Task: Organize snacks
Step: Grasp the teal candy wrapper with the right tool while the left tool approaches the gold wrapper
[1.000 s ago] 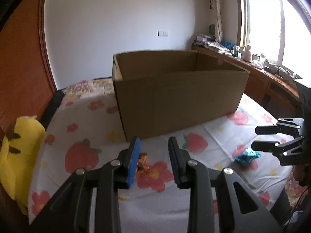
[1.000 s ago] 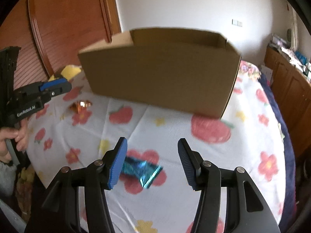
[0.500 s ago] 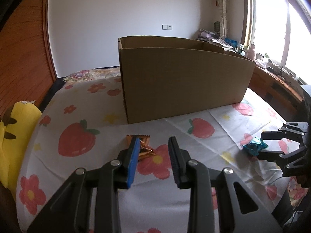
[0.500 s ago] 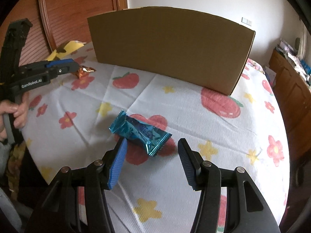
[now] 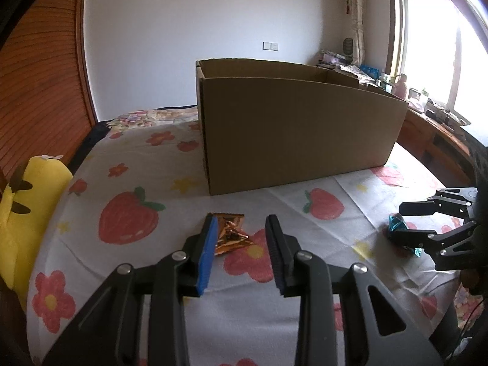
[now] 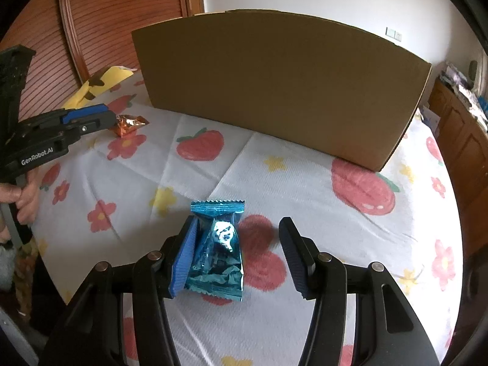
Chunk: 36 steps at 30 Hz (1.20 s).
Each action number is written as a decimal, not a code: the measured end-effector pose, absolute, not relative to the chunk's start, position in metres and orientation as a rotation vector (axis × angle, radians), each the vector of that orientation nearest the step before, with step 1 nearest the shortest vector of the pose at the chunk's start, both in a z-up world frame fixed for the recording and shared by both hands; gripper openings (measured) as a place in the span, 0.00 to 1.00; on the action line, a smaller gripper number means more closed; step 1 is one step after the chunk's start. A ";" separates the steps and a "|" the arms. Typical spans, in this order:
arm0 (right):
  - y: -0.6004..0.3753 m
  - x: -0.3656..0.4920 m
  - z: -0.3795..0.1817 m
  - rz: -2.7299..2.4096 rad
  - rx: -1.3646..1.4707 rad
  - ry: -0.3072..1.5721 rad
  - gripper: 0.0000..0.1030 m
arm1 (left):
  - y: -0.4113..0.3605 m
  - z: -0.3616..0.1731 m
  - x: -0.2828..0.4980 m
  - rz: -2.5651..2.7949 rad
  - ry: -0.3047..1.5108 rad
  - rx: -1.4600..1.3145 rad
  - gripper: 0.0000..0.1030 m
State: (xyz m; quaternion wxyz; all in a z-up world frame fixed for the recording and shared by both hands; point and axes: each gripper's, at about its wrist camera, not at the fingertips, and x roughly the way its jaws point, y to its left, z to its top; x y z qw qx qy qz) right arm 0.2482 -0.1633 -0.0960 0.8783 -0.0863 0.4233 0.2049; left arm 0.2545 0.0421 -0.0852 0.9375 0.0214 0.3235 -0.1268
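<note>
Cardboard box (image 5: 299, 128) is sitting open-topped on the tablecloth (image 5: 146, 164), a white cloth with strawberry and flower print; box is the landmark here. Nothing of its inside is showing from either wrist view.

Yellow plush toy (image 5: 27, 201) is lying off the box's left end, at the cloth's edge, well apart from the box.

Left gripper (image 5: 241, 253) is hanging in front of the box's left corner, pointing down toward the cloth. Its jaws are standing apart, not pressing anything. A hand (image 6: 26, 195) is gripping its handle in the right wrist view.

Right gripper (image 6: 236, 256) is hanging in front of the box's long front wall, nearer its middle, jaws parted wide.

Blue snack packet (image 6: 218, 253) is lying on the cloth in front of the box, well clear of it, between the right gripper's fingers. It is sitting against the blue left pad (image 6: 184, 259); the other pad is standing clear of it, so no grip.

Orange snack packet (image 5: 230, 233) is lying on the cloth near the box's front left corner, not touching the box. It is sitting just ahead of the left gripper's fingertips, partly behind the blue pad (image 5: 209, 253); cannot tell if that pad is touching it.
</note>
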 end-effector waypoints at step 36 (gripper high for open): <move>-0.150 0.232 -0.100 0.454 -0.283 0.802 0.21 | 0.032 -0.091 0.281 -0.255 0.765 0.025 0.38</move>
